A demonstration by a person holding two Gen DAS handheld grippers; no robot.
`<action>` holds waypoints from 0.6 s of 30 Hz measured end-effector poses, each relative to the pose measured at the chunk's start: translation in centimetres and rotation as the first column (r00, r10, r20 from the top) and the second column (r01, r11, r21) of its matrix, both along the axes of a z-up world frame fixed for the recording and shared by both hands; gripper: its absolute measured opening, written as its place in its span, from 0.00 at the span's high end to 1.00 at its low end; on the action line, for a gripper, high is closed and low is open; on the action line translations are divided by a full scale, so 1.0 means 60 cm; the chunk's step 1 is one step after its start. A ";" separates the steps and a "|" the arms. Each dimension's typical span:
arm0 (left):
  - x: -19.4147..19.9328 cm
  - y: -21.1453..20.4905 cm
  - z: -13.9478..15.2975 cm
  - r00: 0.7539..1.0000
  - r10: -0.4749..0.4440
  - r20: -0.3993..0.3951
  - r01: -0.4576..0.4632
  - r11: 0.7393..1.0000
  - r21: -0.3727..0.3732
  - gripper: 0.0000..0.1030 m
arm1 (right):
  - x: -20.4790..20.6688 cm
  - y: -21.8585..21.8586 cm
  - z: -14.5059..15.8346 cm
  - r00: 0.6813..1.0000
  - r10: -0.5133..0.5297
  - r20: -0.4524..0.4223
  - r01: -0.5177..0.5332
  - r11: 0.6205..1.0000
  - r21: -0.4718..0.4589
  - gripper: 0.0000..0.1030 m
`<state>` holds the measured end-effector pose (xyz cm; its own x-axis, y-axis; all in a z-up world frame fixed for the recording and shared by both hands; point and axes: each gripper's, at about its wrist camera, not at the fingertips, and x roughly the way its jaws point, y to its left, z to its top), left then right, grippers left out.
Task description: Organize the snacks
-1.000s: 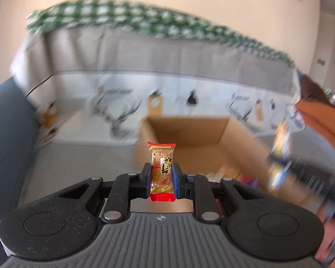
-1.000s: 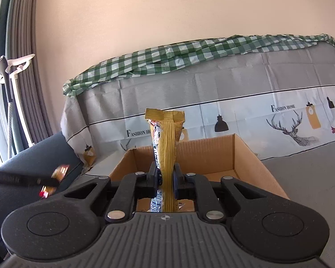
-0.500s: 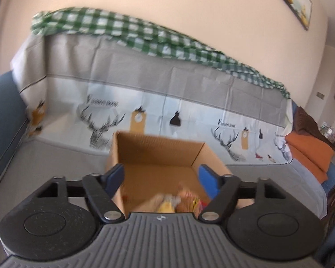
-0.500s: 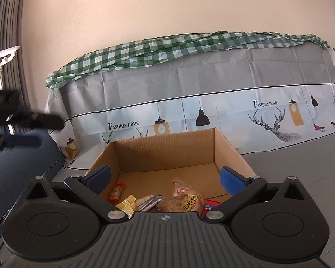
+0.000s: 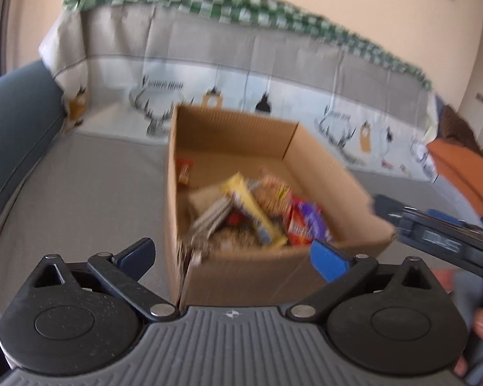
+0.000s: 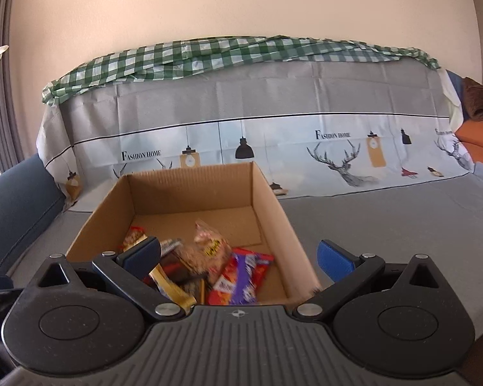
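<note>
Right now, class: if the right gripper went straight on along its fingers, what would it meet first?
Probably the snack packets lying in the cardboard box: the open right gripper points down into it. Depth is uncertain.

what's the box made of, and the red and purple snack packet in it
Box: corrugated cardboard, matte brown, ribbing visible on its inner walls. Red and purple packet: likely thin plastic film, glossy and printed, with creases catching light, though the blur leaves it uncertain.

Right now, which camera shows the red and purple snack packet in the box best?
The right wrist view: the red and purple snack packet is fairly sharp, lying near the cardboard box's front wall. The left wrist view shows it blurred.
</note>
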<state>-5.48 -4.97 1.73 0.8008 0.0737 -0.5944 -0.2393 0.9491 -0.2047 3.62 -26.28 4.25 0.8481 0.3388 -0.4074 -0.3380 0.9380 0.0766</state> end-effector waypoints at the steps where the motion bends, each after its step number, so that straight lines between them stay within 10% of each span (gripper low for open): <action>1: -0.001 -0.002 -0.005 1.000 0.002 -0.016 -0.002 1.000 0.012 0.00 | -0.012 -0.013 -0.005 1.000 -0.001 0.000 0.001 1.000 0.000 0.01; 18: -0.009 0.005 -0.041 0.998 0.009 -0.063 -0.009 1.000 0.002 0.00 | -0.022 -0.024 -0.036 0.996 -0.011 -0.093 0.008 0.999 -0.033 0.01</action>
